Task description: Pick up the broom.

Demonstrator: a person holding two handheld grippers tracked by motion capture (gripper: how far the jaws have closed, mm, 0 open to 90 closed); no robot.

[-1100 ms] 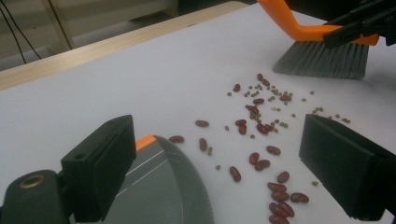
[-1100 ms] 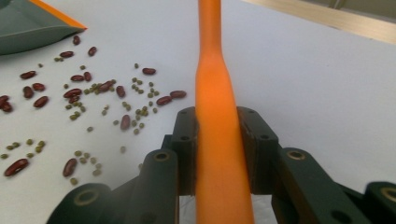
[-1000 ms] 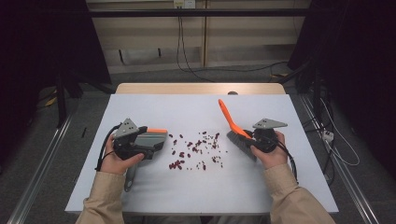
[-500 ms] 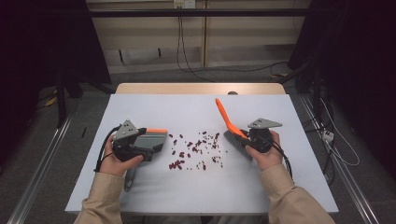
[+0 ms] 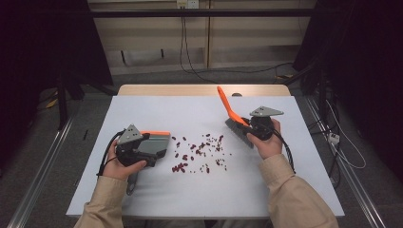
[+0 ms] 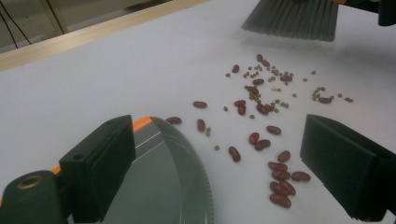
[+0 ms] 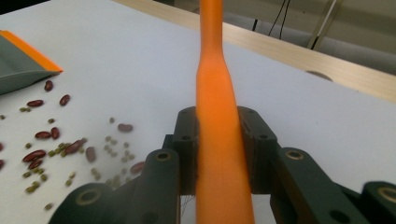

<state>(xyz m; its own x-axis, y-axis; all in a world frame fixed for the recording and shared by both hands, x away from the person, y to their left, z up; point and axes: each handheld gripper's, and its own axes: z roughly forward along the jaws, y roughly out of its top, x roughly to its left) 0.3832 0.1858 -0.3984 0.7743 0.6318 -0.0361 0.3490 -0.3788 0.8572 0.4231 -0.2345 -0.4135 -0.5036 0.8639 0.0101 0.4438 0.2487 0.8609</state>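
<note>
The orange-handled hand brush with grey bristles (image 5: pixel 233 118) is held at the right of the white worktop (image 5: pixel 157 199), just right of the scattered beans. Its long axis runs from the bristles, low and near the worktop, up to the handle tip, which points far and slightly left. The right tool (image 7: pixel 219 140) is clenched on the orange handle, with a jaw pressed to each side of it. The right hand (image 5: pixel 267 142) holds that tool from the near side, with the forearm coming in from the near edge.

The grey plastic dustpan with an orange rim (image 5: pixel 157 142) lies at the left, its open mouth facing right toward the dark red kidney beans and small green beans (image 5: pixel 199 152) spread over the middle of the worktop. The left tool (image 6: pixel 224 172) has its jaws wide apart in its own view: one sits over the pan's rim, the other over the beans. Whether it grips the pan's handle cannot be told. The left hand (image 5: pixel 121 161) wraps the tool body, palm toward the worktop.

In the left gripper view the brush is cut off above the bristles. In the right gripper view the bristles are hidden behind the jaws, and the nearer beans are blurred.
</note>
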